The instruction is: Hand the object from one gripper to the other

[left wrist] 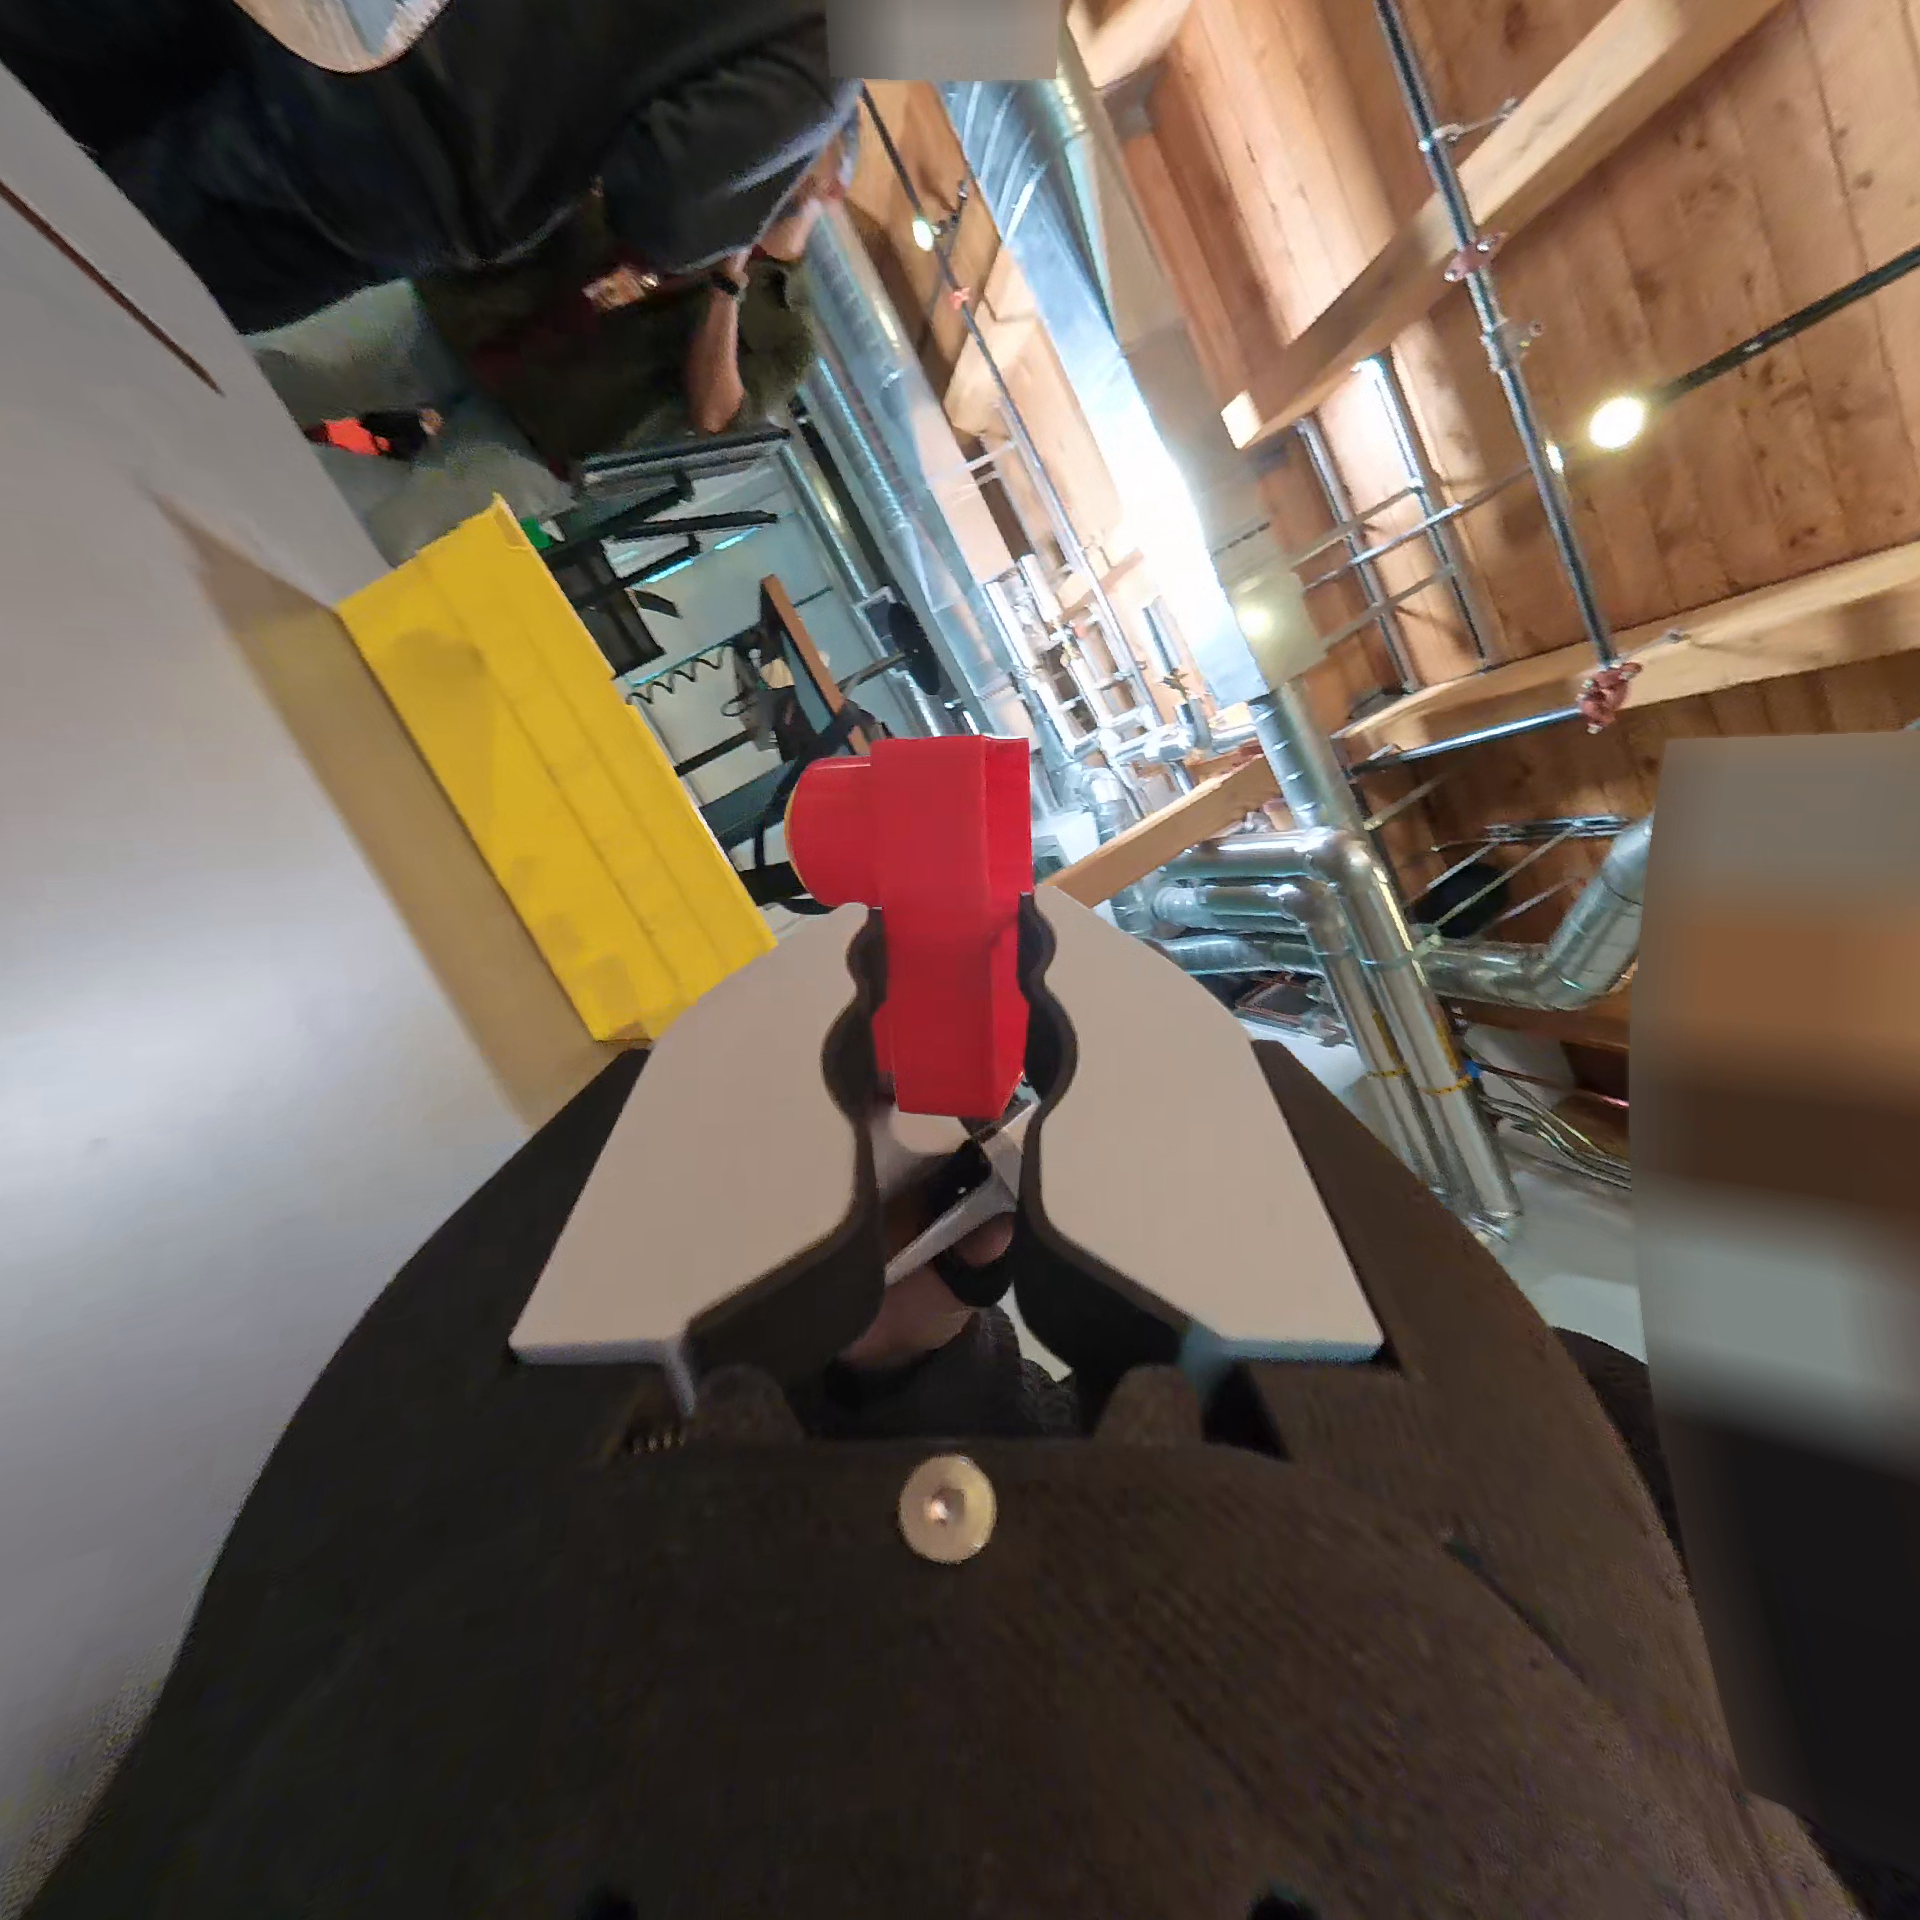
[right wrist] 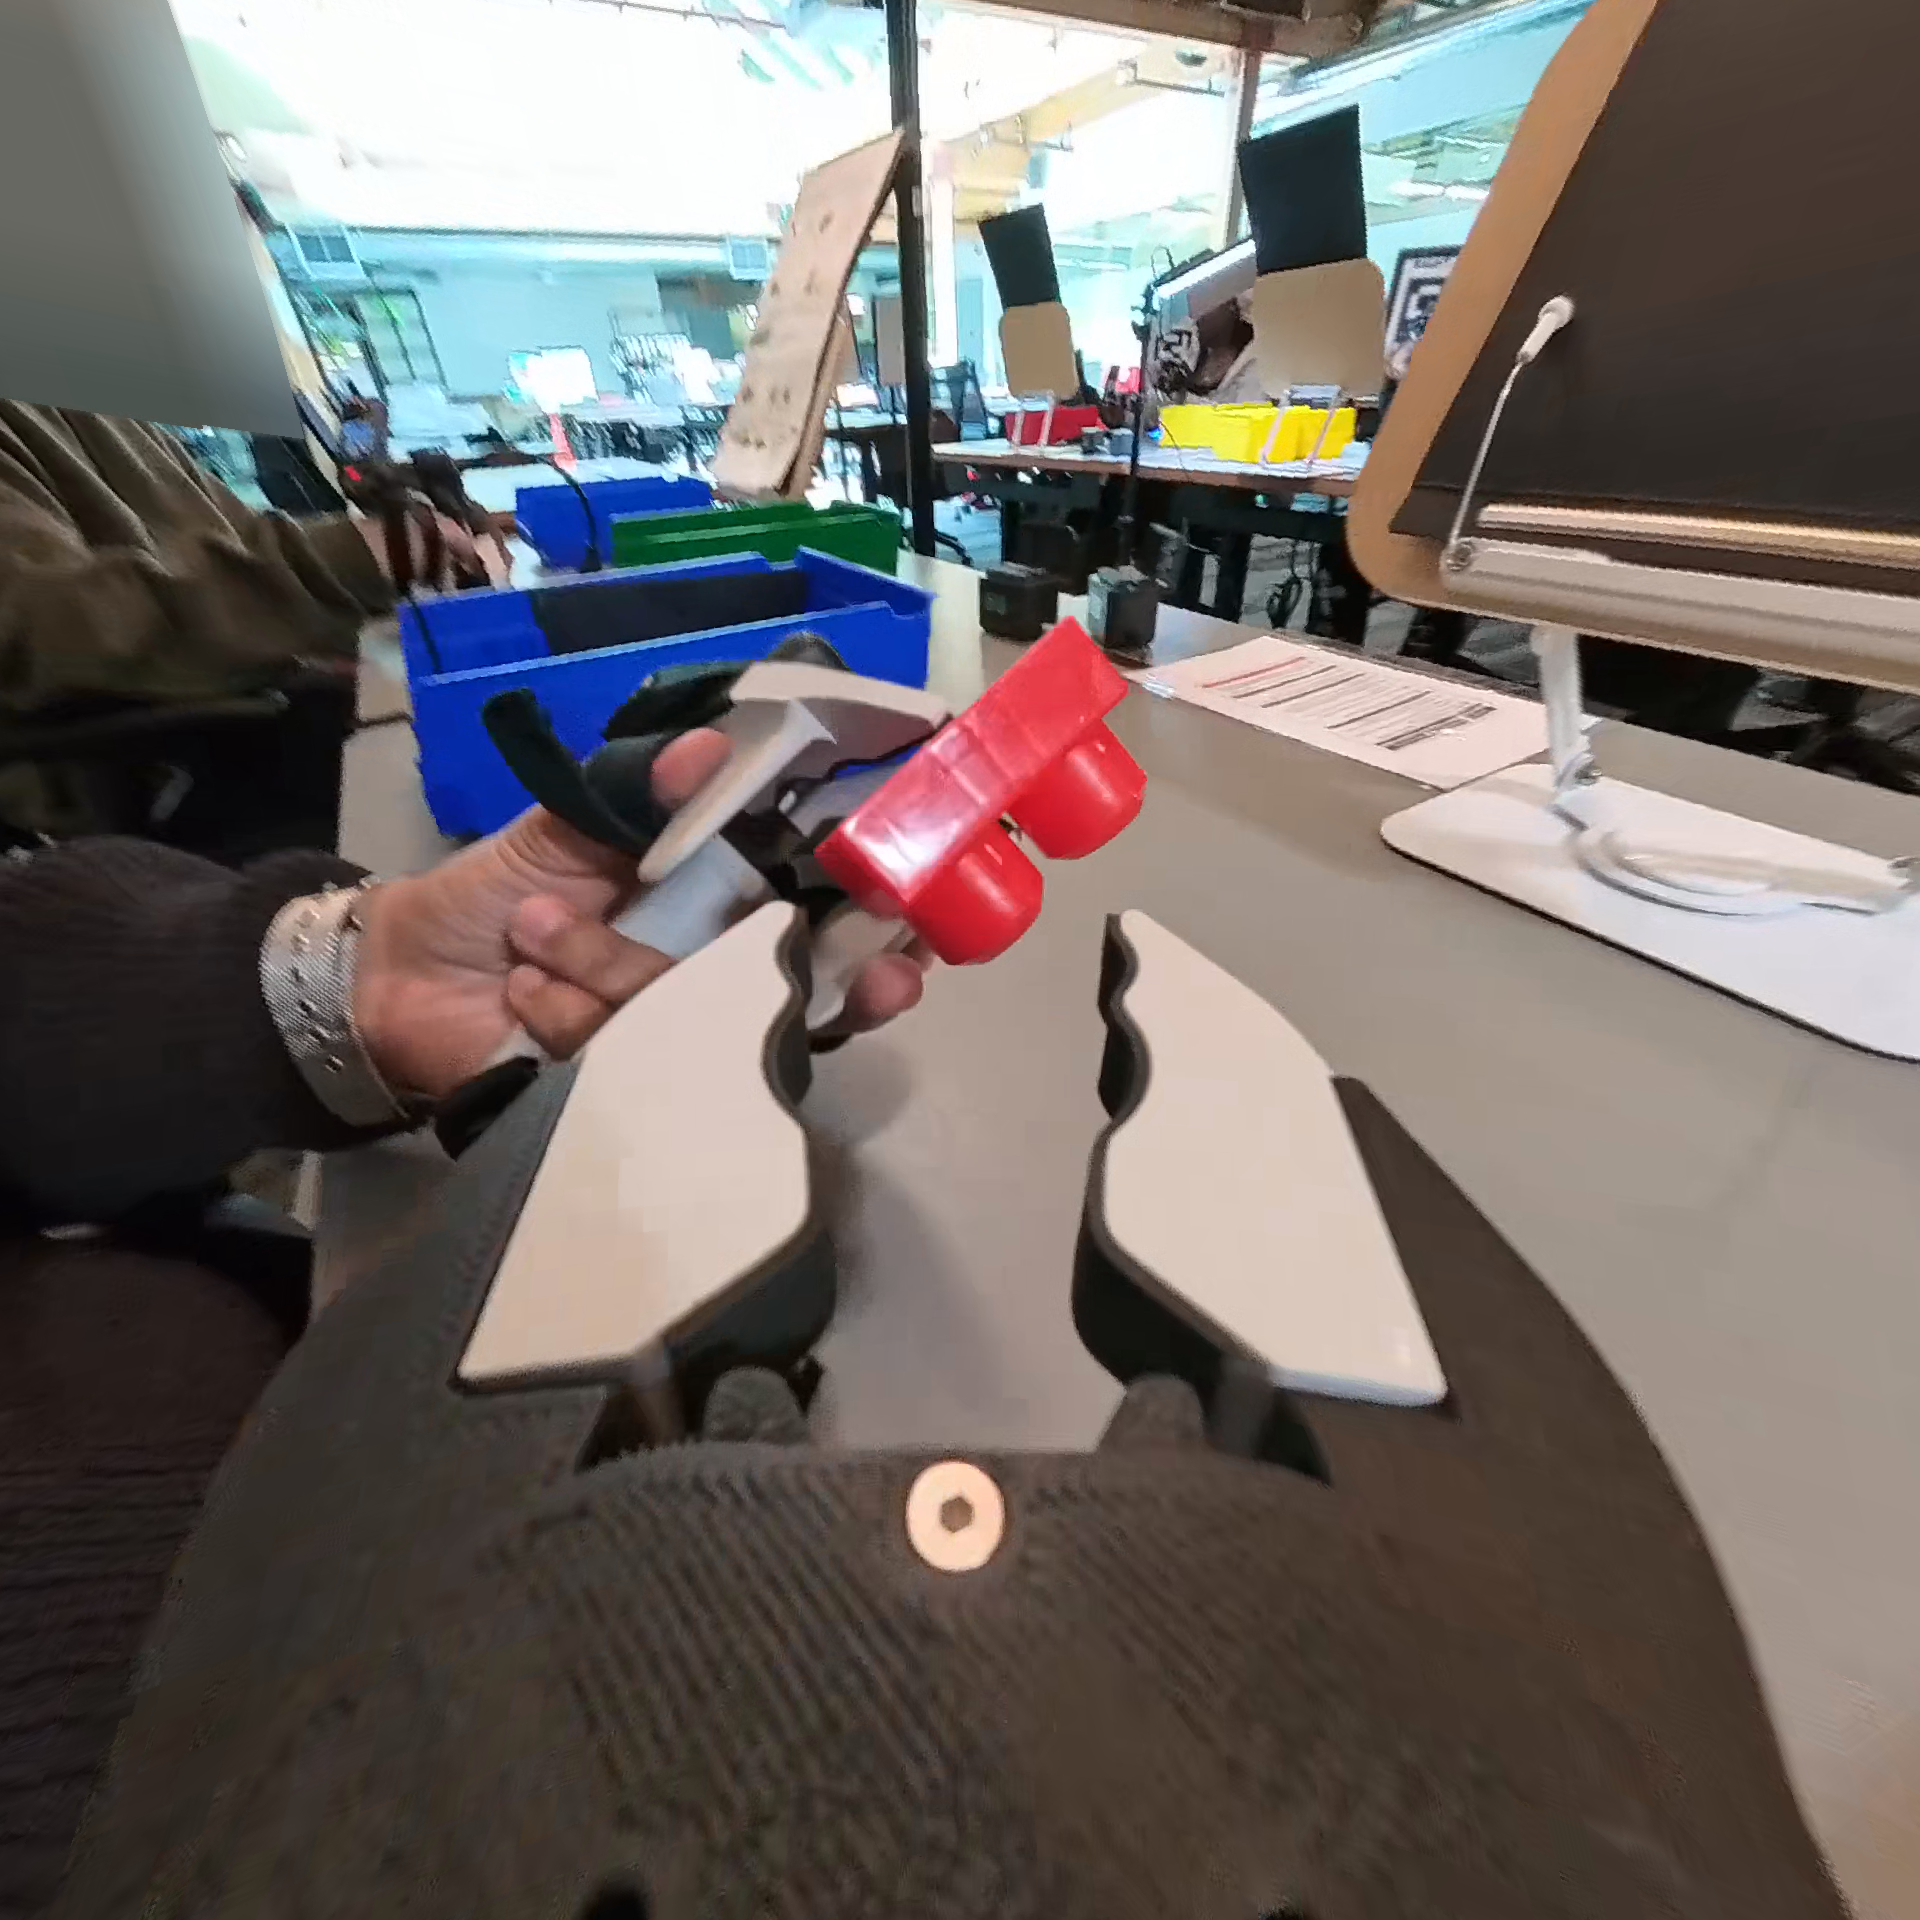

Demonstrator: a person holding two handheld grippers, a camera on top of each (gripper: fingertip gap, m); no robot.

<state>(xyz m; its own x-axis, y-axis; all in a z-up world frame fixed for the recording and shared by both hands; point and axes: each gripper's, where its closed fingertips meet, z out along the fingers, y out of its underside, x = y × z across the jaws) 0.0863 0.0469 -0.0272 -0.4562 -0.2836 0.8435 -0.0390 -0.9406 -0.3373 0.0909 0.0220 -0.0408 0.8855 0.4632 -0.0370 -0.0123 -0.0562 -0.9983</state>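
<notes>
A red plastic toy block [left wrist: 940, 914] with round studs sits clamped between my left gripper's [left wrist: 945, 925] fingers, its lower part in the jaws and its studded top sticking out beyond the tips. In the right wrist view the same red block [right wrist: 987, 784] is held by the left gripper [right wrist: 831, 821] in a person's hand [right wrist: 488, 935], just above and beyond my right gripper's tips. My right gripper [right wrist: 951, 935] is open and empty, its jaws wide apart below the block, not touching it.
A grey table [right wrist: 1299, 1039] lies under the grippers. A blue bin [right wrist: 665, 665] stands at the back left, a monitor on a white stand [right wrist: 1621, 862] at the right, a paper sheet [right wrist: 1340, 707] beside it. A yellow bin [left wrist: 540, 769] shows in the left wrist view.
</notes>
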